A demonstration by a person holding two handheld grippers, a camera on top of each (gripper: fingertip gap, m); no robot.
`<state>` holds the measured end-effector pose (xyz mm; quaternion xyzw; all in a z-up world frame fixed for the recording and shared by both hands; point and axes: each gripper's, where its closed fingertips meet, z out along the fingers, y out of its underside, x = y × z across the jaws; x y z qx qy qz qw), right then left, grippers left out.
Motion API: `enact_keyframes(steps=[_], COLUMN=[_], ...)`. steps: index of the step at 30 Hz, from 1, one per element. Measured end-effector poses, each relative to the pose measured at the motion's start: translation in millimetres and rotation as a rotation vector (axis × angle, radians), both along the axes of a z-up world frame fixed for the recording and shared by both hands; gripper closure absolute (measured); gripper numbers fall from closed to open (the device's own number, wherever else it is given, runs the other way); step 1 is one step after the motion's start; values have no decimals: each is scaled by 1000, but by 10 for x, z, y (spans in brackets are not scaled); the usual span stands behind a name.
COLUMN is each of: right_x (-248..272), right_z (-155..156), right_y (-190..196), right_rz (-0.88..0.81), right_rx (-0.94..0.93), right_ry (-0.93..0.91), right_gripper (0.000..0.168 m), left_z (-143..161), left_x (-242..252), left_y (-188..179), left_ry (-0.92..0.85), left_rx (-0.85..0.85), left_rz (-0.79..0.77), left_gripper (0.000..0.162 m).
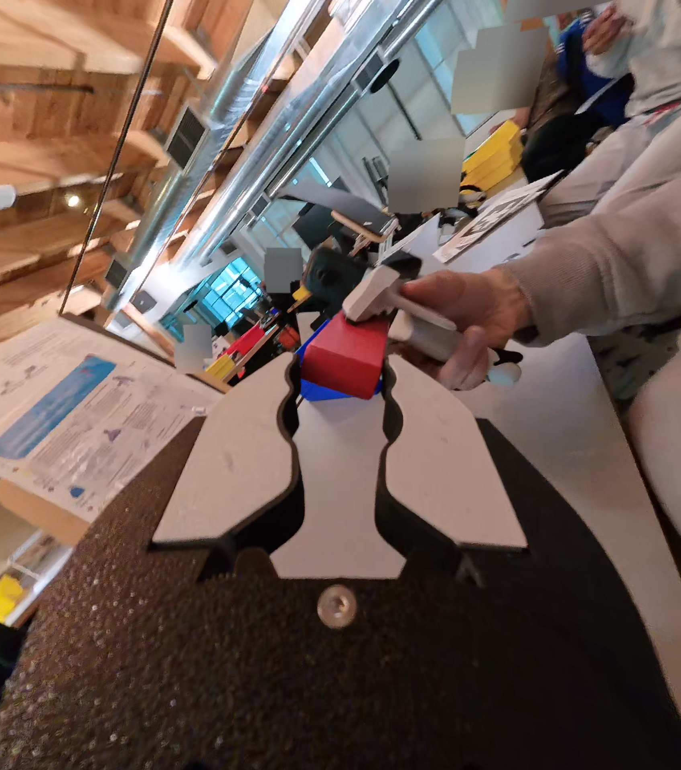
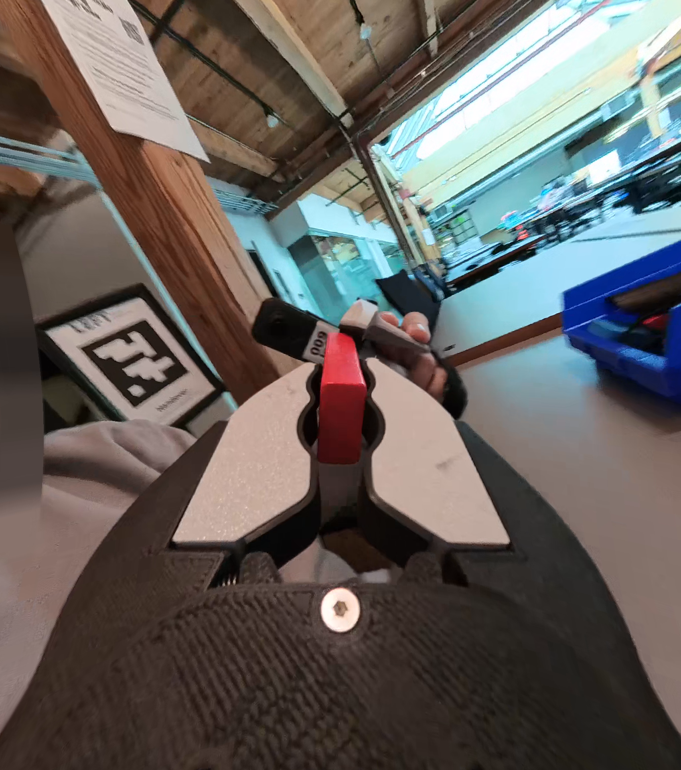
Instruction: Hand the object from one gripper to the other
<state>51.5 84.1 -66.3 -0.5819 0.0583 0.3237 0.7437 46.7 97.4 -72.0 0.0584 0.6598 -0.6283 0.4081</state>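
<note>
The red block [image 2: 341, 410] sits pinched between the two grey fingers of the right gripper [image 2: 341, 371], its far end sticking out past the fingertips. In the left wrist view the same block [image 1: 343, 360] hangs just beyond the left gripper [image 1: 341, 366], whose jaws stand spread wide with bare tabletop showing between them; the block's near end reaches the gap at the tips, but I cannot tell whether it touches either finger. A hand [image 1: 470, 321] in a pale grey sleeve grips the right tool's handle.

The table [image 1: 547, 437] is plain pale grey. A blue bin [image 2: 655, 333] stands on it off to the right. A printed poster [image 1: 59, 416] with a blue band lies flat to the left. A wooden post [image 2: 151, 208] carries a pinned sheet of paper [image 2: 122, 71], and a framed black-and-white marker board [image 2: 130, 358] leans at its foot. Overhead are timber beams and silver ducts; benches and windows fill the blurred background.
</note>
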Motion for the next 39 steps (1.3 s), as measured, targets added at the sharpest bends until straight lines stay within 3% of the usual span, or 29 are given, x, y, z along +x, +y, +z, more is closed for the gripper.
enact_keyframes(steps=[4,7,11,13,16,20,22,23,26,32,34,37,39], right_x=[76,21,-50,-103,-242,-344,-315,-311,-222,13,24,-13,-121], right_z=[61,96,-30,-156,-251,-381,-450,-446,-476,-390,-306,-359,-349], right_y=[-88,-190,-218,-185,-92,9,33,37,35,-55,-86,-88,-117], right_rz=[-234,-411,-554,-552,-512,-442,-426,-432,-434,-483,-437,-167,48], right_rx=[-9,11,-59,-93,-75,-73,-88,-73,-113,-191,-204,-322,-313], right_ry=[-375,-855,-1506,-1774,-1919,-1939,-1931,-1905,-1778,-1446,-1182,-548,-184], right_gripper=[151,151,151,151,151,151,151,151,146,109,103,77,91], left_z=[49,15,-145,-198,-316,-503,-479,-469,-445,-430,-365,-340,-276], left_x=[50,143,-2,-108,-125,-141,-201,-197,-132,65,100,82,74], left_y=[29,82,-35,-114,-201,-273,-283,-282,-261,-134,-73,-36,-36], left_ry=[191,478,977,1169,1321,1325,1273,1221,1017,743,524,193,46], left_rx=[-154,-252,-297,-304,-304,-244,-230,-233,-251,-181,-125,59,112], left_rz=[-50,-96,-369,-521,-608,-606,-663,-666,-610,-353,-255,-102,-31], left_gripper=[108,96,80,86,89,90,115,118,120,122,122,122,122])
